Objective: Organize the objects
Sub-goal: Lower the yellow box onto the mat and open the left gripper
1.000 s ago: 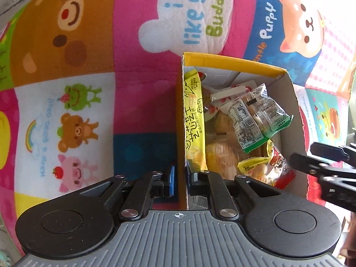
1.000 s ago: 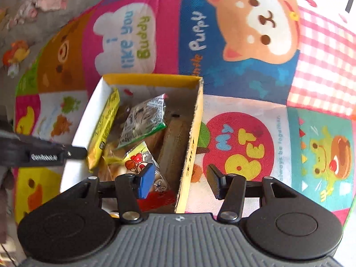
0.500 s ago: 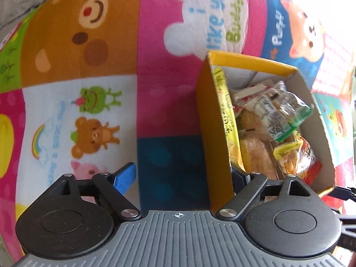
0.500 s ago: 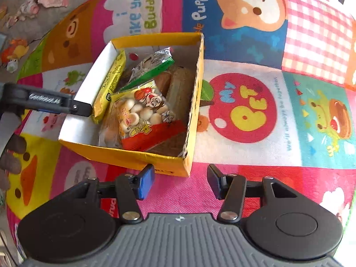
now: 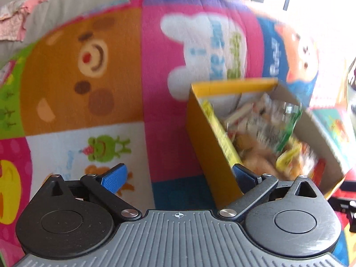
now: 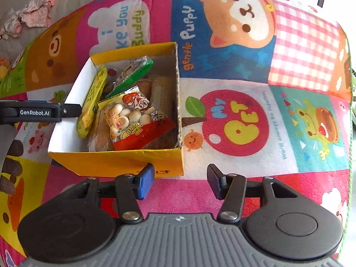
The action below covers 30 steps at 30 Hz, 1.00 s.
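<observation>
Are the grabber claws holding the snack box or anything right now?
No, nothing is held. The left gripper has just been opening; the yellow box wall stands between its fingers, unpinched. The right gripper is open in front of the box.

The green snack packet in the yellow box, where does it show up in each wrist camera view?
Left wrist view: the green snack packet is right of centre, blurred, standing up among the snacks in the yellow box.
Right wrist view: the packet is upper left of centre, leaning toward the box's far wall.
Shared landmark: the long yellow packet against the box's side wall, next to the green one.
</observation>
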Each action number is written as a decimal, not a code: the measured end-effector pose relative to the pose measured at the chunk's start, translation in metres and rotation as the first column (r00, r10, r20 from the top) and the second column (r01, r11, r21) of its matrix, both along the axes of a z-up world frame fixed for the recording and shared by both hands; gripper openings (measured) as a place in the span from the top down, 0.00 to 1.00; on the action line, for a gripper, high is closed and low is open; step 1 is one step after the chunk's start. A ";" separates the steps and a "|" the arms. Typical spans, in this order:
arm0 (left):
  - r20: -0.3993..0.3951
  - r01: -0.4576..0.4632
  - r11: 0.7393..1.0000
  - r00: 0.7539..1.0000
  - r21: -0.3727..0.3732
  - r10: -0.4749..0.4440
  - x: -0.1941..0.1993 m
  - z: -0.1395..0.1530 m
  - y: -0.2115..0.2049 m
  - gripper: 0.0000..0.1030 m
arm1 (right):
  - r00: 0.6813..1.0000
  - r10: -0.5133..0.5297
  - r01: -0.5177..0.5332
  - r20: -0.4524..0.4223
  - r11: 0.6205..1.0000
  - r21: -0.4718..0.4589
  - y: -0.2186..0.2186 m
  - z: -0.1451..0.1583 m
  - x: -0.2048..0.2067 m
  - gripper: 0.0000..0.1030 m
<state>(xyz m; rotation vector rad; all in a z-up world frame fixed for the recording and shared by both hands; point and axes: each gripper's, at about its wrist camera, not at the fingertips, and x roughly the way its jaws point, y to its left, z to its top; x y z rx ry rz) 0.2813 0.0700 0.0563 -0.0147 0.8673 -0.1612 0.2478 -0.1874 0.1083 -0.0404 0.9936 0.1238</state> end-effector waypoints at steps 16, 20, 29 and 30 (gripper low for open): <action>0.095 -0.118 0.993 0.988 -0.011 0.119 -0.251 -0.030 -0.072 0.00 | 0.993 0.088 -0.087 0.075 0.996 -0.020 -0.028 -0.040 -0.155 0.00; 0.087 -0.181 0.982 0.980 0.044 0.177 -0.276 -0.051 -0.085 0.00 | 0.983 0.128 -0.119 0.134 0.990 -0.070 -0.029 -0.057 -0.185 0.00; 0.178 -0.166 0.983 0.972 0.075 0.151 -0.270 -0.062 -0.096 0.00 | 0.970 0.011 0.001 0.245 0.999 -0.049 -0.045 -0.065 -0.166 0.00; 0.186 -0.159 0.984 0.972 0.076 0.143 -0.268 -0.063 -0.096 0.00 | 0.962 0.007 0.007 0.274 0.999 -0.050 -0.046 -0.067 -0.165 0.00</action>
